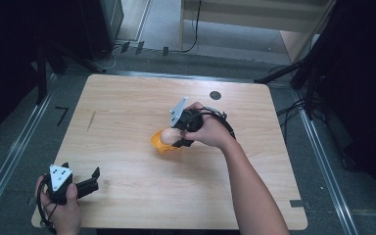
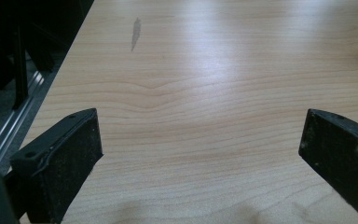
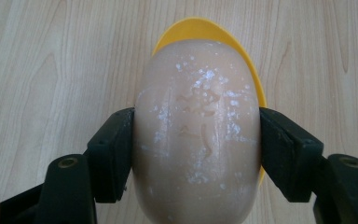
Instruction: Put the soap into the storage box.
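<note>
Light wood-grain table (image 1: 127,103), mid-table right gripper (image 3: 196,140) clamped on both sides of a smooth oval beige soap bar (image 3: 198,135) with white flecks, over a yellow dish (image 3: 205,27); left gripper (image 1: 94,178) near-left corner, jaws wide apart, holding nothing.

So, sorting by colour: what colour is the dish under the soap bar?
Yellow dish, clearest in the right gripper view.

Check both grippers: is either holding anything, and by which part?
The right gripper clamps a beige soap bar across its two long sides, above a yellow dish. The left gripper is open and holds nothing.
</note>
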Action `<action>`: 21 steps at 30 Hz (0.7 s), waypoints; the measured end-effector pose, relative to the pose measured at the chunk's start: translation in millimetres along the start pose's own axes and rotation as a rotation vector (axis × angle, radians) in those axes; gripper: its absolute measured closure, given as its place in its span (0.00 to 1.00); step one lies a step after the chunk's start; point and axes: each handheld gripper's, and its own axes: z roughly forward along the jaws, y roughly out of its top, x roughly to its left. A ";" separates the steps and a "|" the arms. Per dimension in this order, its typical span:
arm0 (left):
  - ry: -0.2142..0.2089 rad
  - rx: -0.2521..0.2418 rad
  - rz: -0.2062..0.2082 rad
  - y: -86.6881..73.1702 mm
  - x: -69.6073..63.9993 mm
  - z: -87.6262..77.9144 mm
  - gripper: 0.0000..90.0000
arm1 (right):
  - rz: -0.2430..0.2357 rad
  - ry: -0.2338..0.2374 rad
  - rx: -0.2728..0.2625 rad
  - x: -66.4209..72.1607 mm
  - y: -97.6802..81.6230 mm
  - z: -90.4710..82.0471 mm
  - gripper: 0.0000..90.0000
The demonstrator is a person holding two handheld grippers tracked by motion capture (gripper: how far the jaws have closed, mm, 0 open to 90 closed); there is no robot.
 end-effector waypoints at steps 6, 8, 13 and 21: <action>-0.003 0.001 -0.003 0.0 0.4 0.0 0.00 | -0.009 0.016 0.008 -4.2 5.1 4.6 0.37; -0.003 0.002 -0.005 0.0 0.6 -0.2 0.00 | -0.005 0.022 0.008 -6.1 5.1 6.2 0.37; -0.004 0.000 -0.007 0.0 0.8 -0.3 0.00 | 0.000 0.032 0.027 -8.9 3.5 12.3 0.37; -0.006 0.000 -0.010 0.0 1.2 -0.4 0.00 | 0.007 0.032 0.032 -11.3 5.3 16.9 0.37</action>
